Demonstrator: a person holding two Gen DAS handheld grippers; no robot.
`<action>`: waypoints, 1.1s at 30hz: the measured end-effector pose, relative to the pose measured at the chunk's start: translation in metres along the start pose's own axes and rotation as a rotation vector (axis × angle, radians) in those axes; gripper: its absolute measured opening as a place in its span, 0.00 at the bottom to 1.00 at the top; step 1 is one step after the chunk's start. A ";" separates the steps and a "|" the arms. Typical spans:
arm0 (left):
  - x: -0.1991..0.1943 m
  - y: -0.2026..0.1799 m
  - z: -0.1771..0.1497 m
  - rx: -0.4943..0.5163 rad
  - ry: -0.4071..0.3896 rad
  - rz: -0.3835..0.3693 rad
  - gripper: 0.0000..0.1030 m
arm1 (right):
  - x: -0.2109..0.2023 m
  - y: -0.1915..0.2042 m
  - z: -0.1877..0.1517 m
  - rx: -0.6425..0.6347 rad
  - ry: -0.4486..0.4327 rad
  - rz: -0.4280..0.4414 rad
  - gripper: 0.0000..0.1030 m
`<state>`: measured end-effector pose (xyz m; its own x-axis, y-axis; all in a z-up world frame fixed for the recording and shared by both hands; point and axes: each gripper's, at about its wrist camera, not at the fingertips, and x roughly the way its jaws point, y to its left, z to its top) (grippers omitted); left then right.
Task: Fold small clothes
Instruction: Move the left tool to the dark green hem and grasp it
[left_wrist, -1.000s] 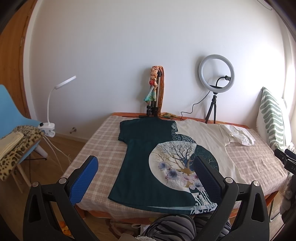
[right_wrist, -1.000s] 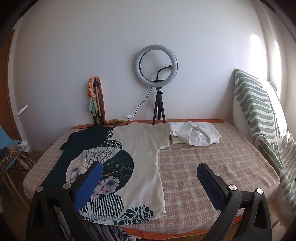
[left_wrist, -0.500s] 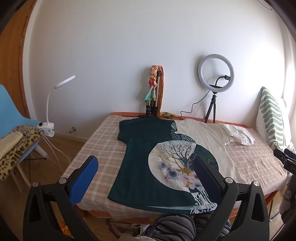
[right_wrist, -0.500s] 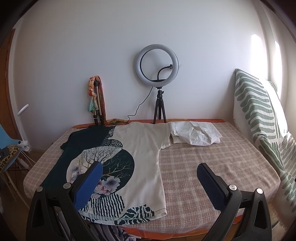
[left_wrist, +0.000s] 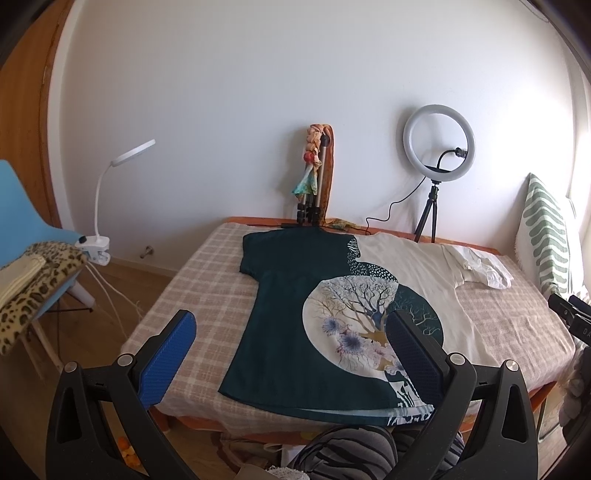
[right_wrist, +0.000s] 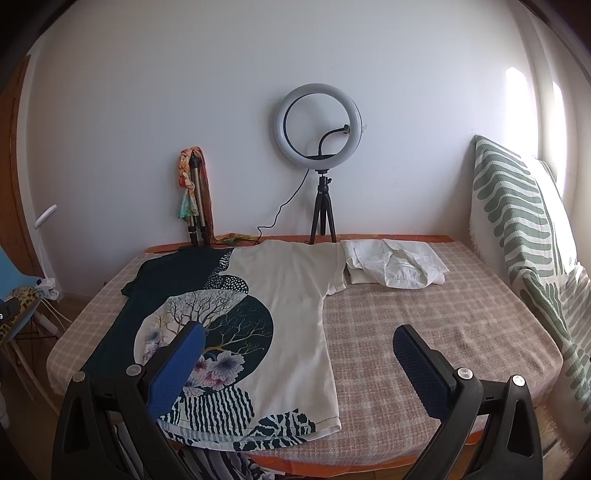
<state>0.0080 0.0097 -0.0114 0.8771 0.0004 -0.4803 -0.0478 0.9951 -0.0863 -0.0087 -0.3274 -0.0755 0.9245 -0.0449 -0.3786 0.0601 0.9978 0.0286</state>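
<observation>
while both the left tongs (left_wrist: 290, 338) and right tongs (right_wrist: 297, 345) hang spread, the printed t-shirt (right_wrist: 288, 295) lies flat on the bed (right_wrist: 443, 317).

A: Any room on the bed (right_wrist: 461, 332)?

B: Right half's bare checked cover. T-shirt (right_wrist: 291, 302) fills the left, a white folded garment (right_wrist: 395, 267) sits at the back, ring light tripod (right_wrist: 323, 214) right behind it.

A: Edges?

B: Green-striped cushion (right_wrist: 517, 221) walls off the right.

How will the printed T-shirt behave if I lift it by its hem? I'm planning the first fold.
The T-shirt lies flat and thin on the checked bedcover, so it will probably drape limply and sag between grip points. It looks light. The woven cover may drag the cloth if it is pushed rather than lifted.
</observation>
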 end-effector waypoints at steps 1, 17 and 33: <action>0.002 0.002 -0.001 -0.006 0.004 -0.005 0.99 | 0.001 0.001 0.001 -0.002 0.000 0.001 1.00; 0.059 0.069 -0.048 -0.154 0.175 -0.082 0.89 | 0.070 0.071 0.069 -0.057 0.028 0.188 1.00; 0.130 0.100 -0.092 -0.206 0.276 -0.132 0.59 | 0.163 0.187 0.125 -0.176 0.061 0.338 1.00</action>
<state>0.0735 0.0999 -0.1633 0.7218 -0.1815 -0.6679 -0.0624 0.9440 -0.3240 0.2004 -0.1545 -0.0161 0.8569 0.2856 -0.4292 -0.3145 0.9492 0.0036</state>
